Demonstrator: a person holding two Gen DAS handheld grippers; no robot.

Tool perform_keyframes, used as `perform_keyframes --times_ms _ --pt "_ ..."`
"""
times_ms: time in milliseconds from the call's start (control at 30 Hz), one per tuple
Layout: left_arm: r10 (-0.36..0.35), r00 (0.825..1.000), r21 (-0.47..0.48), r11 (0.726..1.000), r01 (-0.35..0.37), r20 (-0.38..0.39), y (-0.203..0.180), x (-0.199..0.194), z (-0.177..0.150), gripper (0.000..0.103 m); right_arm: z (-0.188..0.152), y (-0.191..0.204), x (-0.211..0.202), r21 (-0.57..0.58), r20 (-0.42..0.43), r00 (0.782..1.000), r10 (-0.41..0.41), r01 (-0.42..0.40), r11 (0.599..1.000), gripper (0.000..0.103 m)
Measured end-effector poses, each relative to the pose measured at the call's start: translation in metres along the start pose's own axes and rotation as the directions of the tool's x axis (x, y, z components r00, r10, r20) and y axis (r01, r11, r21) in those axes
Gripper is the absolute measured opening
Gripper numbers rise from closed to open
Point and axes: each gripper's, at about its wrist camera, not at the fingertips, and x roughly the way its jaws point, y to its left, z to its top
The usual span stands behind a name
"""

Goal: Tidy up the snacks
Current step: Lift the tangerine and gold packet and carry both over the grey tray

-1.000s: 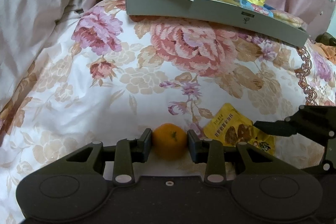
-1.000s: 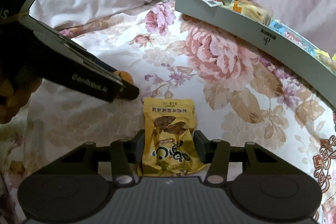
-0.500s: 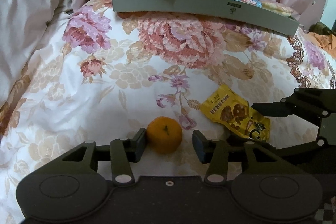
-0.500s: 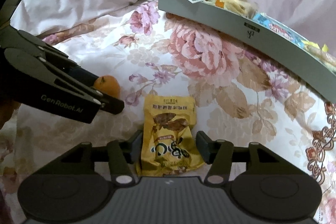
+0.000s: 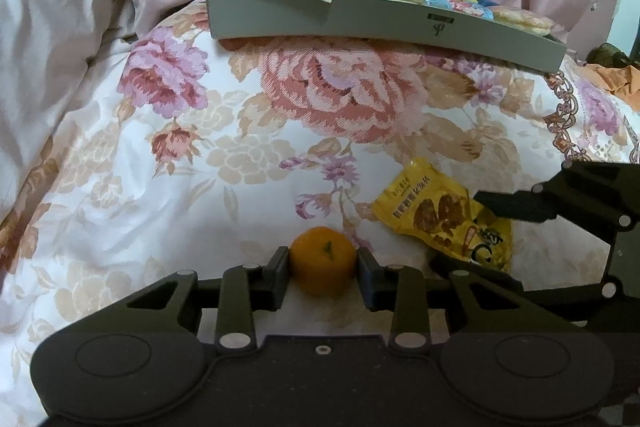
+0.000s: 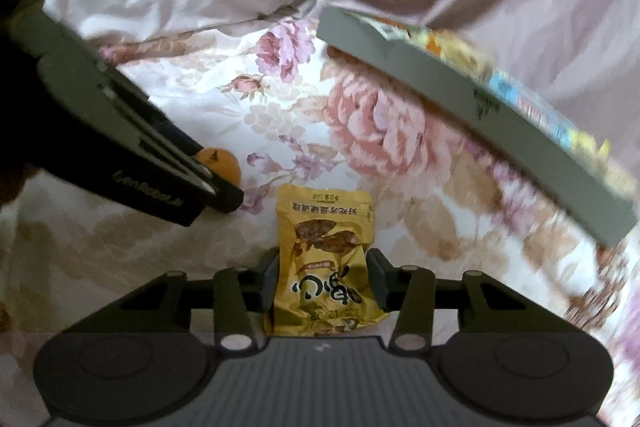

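A small orange (image 5: 323,263) rests on the floral bedspread, and my left gripper (image 5: 323,271) is shut on it, a finger pressing each side. To its right lies a yellow snack pouch (image 5: 440,215), with my right gripper (image 5: 490,237) straddling it. In the right wrist view, which is blurred by motion, the right gripper (image 6: 324,279) is shut on the yellow snack pouch (image 6: 324,251), which is pinched narrow between the fingers. The left gripper (image 6: 218,187) and the orange (image 6: 222,163) show at left. A grey tray (image 5: 380,23) holding several wrapped snacks sits further back.
The floral bedspread (image 5: 200,163) is soft and uneven. A crumpled pink quilt (image 5: 60,39) piles up to the left and behind the grey tray (image 6: 440,83). Orange cloth (image 5: 624,83) lies at the far right edge.
Half a second ago both grippers stood open around their items. Now the left fingers have closed on the orange and the right fingers on the pouch. The right view has blurred.
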Motion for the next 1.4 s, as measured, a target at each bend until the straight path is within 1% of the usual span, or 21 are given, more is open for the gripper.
perform_keyframes --times_ms 67,200,300,500,633,800,967,1100,1167,1233,1300,1400 --pt "0.0 1.0 0.004 1.0 0.0 0.008 -0.001 0.0 0.0 0.037 -0.001 0.008 -0.001 -0.059 0.023 0.999 -0.037 0.038 0.998 0.05" --pt "0.0 1.0 0.011 1.0 -0.001 0.024 -0.002 0.0 0.0 0.037 -0.002 0.017 -0.005 -0.132 0.071 0.994 -0.086 0.095 0.987 0.05" --pt "-0.001 0.999 0.005 1.0 0.001 0.048 -0.002 -0.002 0.001 0.037 0.0 0.02 -0.009 -0.147 0.117 0.987 -0.111 0.128 0.981 0.05" --pt "0.001 0.992 -0.03 1.0 0.003 0.123 0.001 -0.011 0.005 0.037 0.003 0.015 -0.016 -0.13 0.198 0.966 -0.165 0.193 0.973 0.05" --pt "0.013 0.983 -0.059 0.998 -0.002 0.183 0.005 -0.021 0.009 0.037 0.006 0.011 -0.024 -0.128 0.279 0.937 -0.208 0.251 0.96 0.05" --pt "0.031 0.966 -0.096 0.995 -0.006 0.259 0.009 -0.036 0.023 0.037 0.012 0.001 -0.035 -0.106 0.399 0.88 -0.258 0.324 0.94 0.051" --pt "0.067 0.94 -0.099 0.994 -0.035 0.334 0.009 -0.047 0.053 0.037 0.022 -0.016 -0.034 -0.055 0.468 0.829 -0.307 0.374 0.926 0.051" --pt "0.08 0.919 -0.099 0.994 -0.045 0.386 0.008 -0.049 0.087 0.037 0.027 -0.036 -0.029 -0.004 0.49 0.801 -0.345 0.397 0.918 0.051" --pt "0.083 0.911 -0.098 0.994 -0.048 0.404 0.007 -0.047 0.107 0.037 0.031 -0.05 -0.024 0.041 0.485 0.793 -0.367 0.399 0.916 0.051" --pt "0.088 0.907 -0.099 0.994 -0.052 0.412 0.005 -0.042 0.125 0.037 0.033 -0.064 -0.022 0.079 0.48 0.792 -0.378 0.39 0.918 0.051" --pt "0.092 0.907 -0.098 0.994 -0.056 0.412 0.003 -0.034 0.141 0.037 0.035 -0.076 -0.02 0.115 0.479 0.784 -0.394 0.388 0.914 0.051" --pt "0.102 0.912 -0.103 0.993 -0.066 0.397 -0.002 -0.022 0.161 0.037 0.04 -0.093 -0.014 0.176 0.469 0.787 -0.401 0.362 0.915 0.051"
